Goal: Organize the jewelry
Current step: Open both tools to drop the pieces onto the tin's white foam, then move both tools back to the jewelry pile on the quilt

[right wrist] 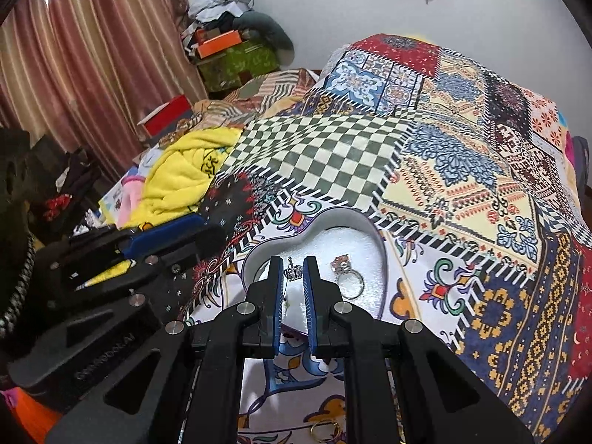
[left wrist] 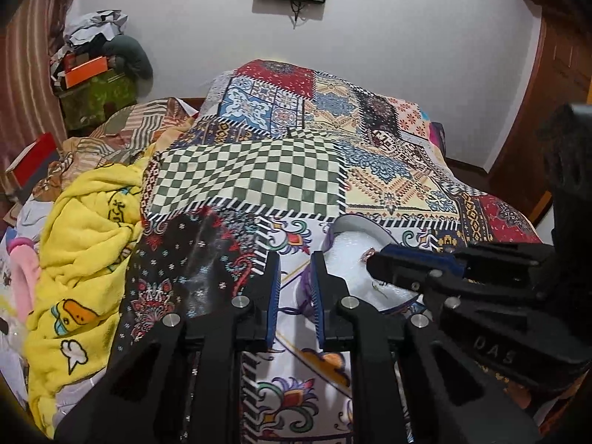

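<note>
The jewelry is gathering in a heart-shaped box [right wrist: 364,222] lying open on the patterned bedspread [right wrist: 462,170], its floor lined with white foam. A silver ring with a pink stone [right wrist: 347,273] is lying on that foam, its band towards the camera and the stone away from it. Just left of it, a small silver crown-shaped pendant [right wrist: 294,272] is sitting right at the tips of the right gripper [right wrist: 294,277].

The right gripper's fingers are standing close together with the pendant in the narrow gap at their ends; whether the pads are truly pinching it or it is already resting on the foam is hard to tell from this angle. The gripper is pointing steeply down into the box, so the pendant lies straight ahead of its fingers, and the ring just off to their right.

The left gripper [left wrist: 294,296] is hovering beside the box's left edge, fingers slightly parted and holding nothing visible, with a bit of purple trim [left wrist: 305,292] showing past them. The right hand is clearly nearer to both pieces.

A gold hoop [right wrist: 325,431] is lying on the bedspread below the right gripper, outside the box, likely still to be put away.
</note>
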Available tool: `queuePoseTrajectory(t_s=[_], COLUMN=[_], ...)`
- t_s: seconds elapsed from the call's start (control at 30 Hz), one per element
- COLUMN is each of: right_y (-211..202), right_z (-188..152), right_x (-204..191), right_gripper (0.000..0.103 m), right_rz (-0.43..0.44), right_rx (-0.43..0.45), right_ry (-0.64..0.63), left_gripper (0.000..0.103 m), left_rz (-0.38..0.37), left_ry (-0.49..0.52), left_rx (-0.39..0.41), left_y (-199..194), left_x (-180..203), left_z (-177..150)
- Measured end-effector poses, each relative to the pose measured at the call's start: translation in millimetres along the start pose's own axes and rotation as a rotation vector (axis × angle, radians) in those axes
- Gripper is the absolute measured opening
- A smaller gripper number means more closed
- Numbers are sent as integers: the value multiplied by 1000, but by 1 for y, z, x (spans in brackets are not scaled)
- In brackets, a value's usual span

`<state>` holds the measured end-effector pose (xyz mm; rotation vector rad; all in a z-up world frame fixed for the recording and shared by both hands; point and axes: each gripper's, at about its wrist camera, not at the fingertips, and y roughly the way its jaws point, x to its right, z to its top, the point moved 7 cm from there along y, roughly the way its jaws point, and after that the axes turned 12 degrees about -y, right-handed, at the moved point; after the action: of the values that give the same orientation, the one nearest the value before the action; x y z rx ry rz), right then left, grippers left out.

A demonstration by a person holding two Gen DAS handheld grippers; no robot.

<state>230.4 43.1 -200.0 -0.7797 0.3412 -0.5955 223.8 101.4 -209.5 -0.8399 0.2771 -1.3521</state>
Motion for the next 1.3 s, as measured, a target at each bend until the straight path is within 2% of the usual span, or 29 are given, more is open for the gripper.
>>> queuePoseTrajectory(t_s=[0.07,0.23,0.37,0.47,0.6,0.9,1.03,1.13,1.3], right_y=[3,5,-3,-12,-26,-70,-93,-109,-136], right_z=[-1,-2,-5,-6,-10,-12,-12,-14,-21], right_x=[-2,-2,1,5,14,25,26,26,26], right_gripper=[10,12,30,31,31,31,33,50,51], right_rz=[-3,-19,-62,-93,-144,-181,-194,-216,-245], right_rx=[-7,-32,-27,-15,-8,54,90,120,158], right_ry=[-9,-15,-21,-28,-31,7,21,29,43], left_gripper=[21,22,25,29,30,31,42,50,56], left_rz=[6,7,0,0,0,-8,-19,-23,-26], left_ry=[-3,-8,-10,-6,-1,26,40,54,70], left_rx=[6,5,-6,-9,-11,1,19,32,52], left_y=[-2,-3,-2,-4,-8,-26,-41,-53,-73], left_x=[-2,-5,-3,0,4,20,31,39,52], left_z=[1,1,-2,-4,-5,-6,-6,-7,-11])
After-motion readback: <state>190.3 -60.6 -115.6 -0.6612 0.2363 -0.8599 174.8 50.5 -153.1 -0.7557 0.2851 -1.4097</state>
